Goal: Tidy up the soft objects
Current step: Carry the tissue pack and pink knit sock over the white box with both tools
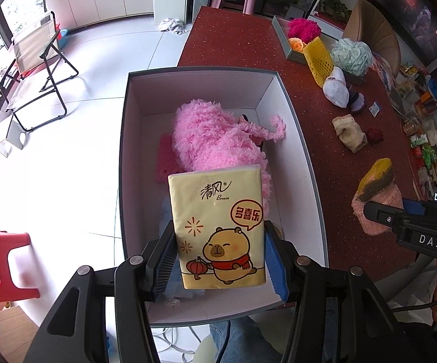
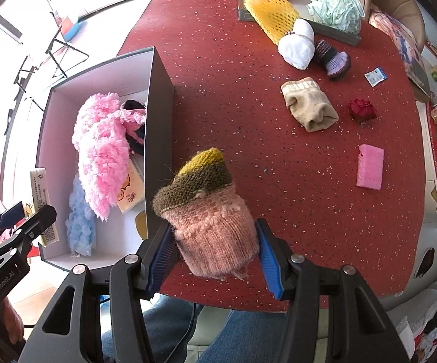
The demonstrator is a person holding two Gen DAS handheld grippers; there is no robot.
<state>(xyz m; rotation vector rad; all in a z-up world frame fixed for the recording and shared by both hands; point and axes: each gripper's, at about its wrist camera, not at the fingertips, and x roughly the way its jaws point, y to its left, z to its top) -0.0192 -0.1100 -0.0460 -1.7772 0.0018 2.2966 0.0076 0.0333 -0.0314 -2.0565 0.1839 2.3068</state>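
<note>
Knit sock pinched in R gripper beside box wall — may snag; L gripper grips slick tissue pack — could slip.

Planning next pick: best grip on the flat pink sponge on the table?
Take the pink sponge across its two long edges, coming straight down. It lies flat on the red table, a thin rectangle with clear space around it, so the jaws can span its narrow width.
</note>
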